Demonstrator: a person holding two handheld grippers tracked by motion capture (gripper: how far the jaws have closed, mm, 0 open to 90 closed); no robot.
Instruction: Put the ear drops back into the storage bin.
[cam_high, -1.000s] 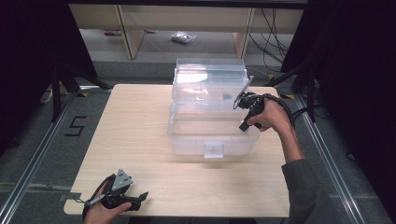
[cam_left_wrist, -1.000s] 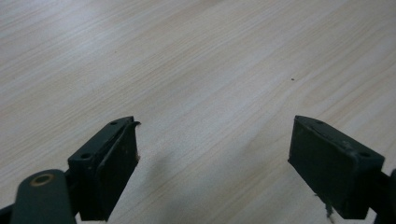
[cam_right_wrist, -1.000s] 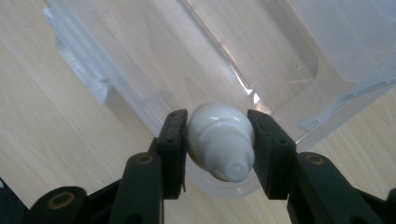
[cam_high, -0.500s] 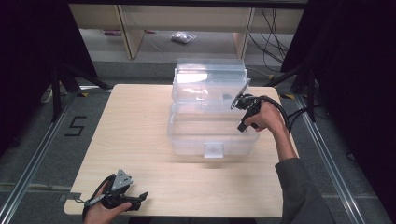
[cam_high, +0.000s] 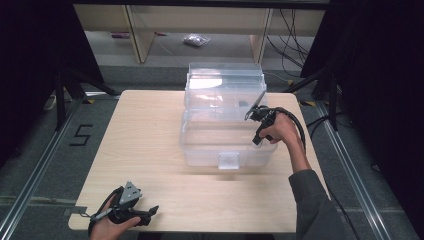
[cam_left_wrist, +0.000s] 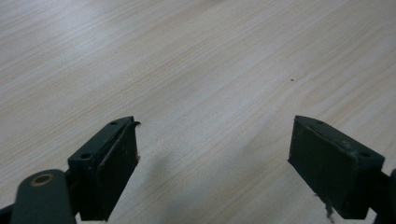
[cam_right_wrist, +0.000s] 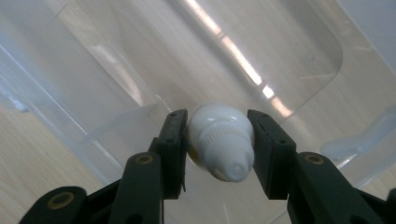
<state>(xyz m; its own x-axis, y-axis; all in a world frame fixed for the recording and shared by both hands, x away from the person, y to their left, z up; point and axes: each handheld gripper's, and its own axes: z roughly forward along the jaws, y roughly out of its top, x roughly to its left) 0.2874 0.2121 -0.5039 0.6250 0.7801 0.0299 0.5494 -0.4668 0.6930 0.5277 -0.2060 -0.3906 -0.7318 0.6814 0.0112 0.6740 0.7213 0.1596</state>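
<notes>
A clear plastic storage box (cam_high: 227, 137) stands on the light wooden table (cam_high: 140, 135), its lid (cam_high: 224, 82) tipped up at the far side. In the high view the right gripper (cam_high: 252, 114) is over the box's right end, held in a hand (cam_high: 280, 129) above the open bin; what it carries cannot be made out from there. The right gripper view settles it — the two black jaws are pressed against both sides of a small white bottle with a ridged cap (cam_right_wrist: 219, 142), with the box's clear wall and floor behind it. The left gripper (cam_high: 150, 212) lies well short of the box, near the table's near edge. The left gripper view shows its jaws spread wide over bare wood (cam_left_wrist: 210, 70) — nothing between them.
</notes>
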